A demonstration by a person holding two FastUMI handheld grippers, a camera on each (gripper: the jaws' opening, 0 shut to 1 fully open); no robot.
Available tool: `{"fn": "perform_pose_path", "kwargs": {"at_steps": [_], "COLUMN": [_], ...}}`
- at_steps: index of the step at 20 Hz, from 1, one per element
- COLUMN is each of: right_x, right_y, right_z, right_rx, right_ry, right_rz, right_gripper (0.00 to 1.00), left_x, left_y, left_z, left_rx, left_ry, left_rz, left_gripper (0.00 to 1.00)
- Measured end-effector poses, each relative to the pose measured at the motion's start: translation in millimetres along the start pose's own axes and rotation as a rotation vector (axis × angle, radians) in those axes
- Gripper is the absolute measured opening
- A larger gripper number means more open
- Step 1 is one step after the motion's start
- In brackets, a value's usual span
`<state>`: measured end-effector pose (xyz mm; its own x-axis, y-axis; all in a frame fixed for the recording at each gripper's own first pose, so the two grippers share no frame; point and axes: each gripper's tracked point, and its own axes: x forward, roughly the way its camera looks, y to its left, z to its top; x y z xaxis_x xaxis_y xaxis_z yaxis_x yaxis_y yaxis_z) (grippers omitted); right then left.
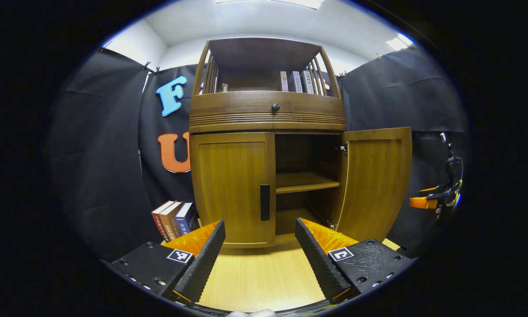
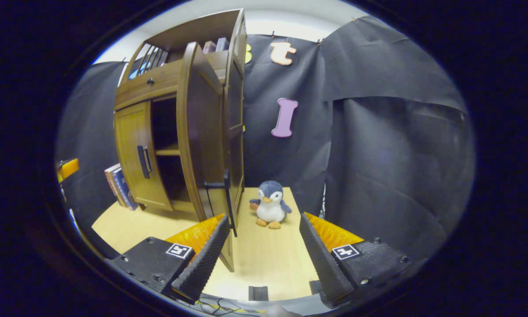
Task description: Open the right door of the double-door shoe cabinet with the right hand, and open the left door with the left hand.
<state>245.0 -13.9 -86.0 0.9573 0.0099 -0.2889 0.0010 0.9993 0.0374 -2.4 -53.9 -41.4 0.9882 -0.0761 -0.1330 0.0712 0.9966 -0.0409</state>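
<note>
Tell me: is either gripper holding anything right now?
Nothing. Left gripper open, facing the shut left door; right gripper open beside the open right door.

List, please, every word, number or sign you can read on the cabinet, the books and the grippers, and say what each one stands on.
No text here can be read out.
Books beside the cabinet: spine writing, too small to read.
Shelf books up top: spine writing, too blurred to read.
Square tags on the left gripper: black-and-white patterns, no words.
</note>
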Motion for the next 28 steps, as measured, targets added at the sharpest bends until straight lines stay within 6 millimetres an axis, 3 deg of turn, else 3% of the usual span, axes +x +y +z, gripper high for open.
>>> {"fn": "perform_pose_path", "kwargs": {"at_steps": [5, 10, 13, 14, 15, 16, 17, 19, 23, 28], "right_x": [-30.5, -40.4, -36.8, -34.6, -33.2, -32.4, -31.9, -27.0, -18.9, -9.9], "right_y": [36.8, 101.9, 140.3, 152.8, 162.7, 173.2, 185.5, 204.8, 208.7, 207.6], "right_z": [39.1, 64.0, 59.6, 53.7, 46.6, 41.5, 35.6, 24.8, 30.6, 41.1], "right_rx": [0.015, 0.008, 0.012, 0.012, 0.017, 0.023, 0.021, 0.002, -0.004, -0.01], "right_ry": [-0.089, -0.158, -0.16, -0.16, -0.158, -0.159, -0.152, -0.12, -0.092, -0.093], "right_rz": [-0.068, -0.024, 0.003, 0.007, 0.003, 0.007, 0.023, 0.059, 0.065, 0.036], "right_gripper": [1.0, 1.0, 1.0, 1.0, 1.0, 1.0, 1.0, 1.0, 1.0, 0.99], "left_x": [3.3, 4.1, 5.9, 6.6, 8.5, 9.9, 11.6, 18.1, 45.3, 115.2], "left_y": [11.0, 23.4, 30.6, 32.3, 33.0, 34.0, 35.7, 38.7, 39.6, 28.6], "left_z": [8.2, 11.6, 8.1, 6.8, 5.6, 3.7, 2.0, -0.3, -2.1, -9.8], "left_rx": [0.016, 0.02, 0.032, 0.03, 0.028, 0.027, 0.027, 0.026, 0.015, 0.015], "left_ry": [-0.017, -0.027, -0.02, -0.018, -0.017, -0.014, -0.012, -0.007, -0.01, -0.021], "left_rz": [0.009, 0.032, 0.048, 0.05, 0.05, 0.051, 0.054, 0.058, 0.045, 0.006], "left_gripper": [0.96, 0.96, 0.96, 1.0, 0.96, 1.0, 0.96, 0.96, 0.96, 0.96]}}
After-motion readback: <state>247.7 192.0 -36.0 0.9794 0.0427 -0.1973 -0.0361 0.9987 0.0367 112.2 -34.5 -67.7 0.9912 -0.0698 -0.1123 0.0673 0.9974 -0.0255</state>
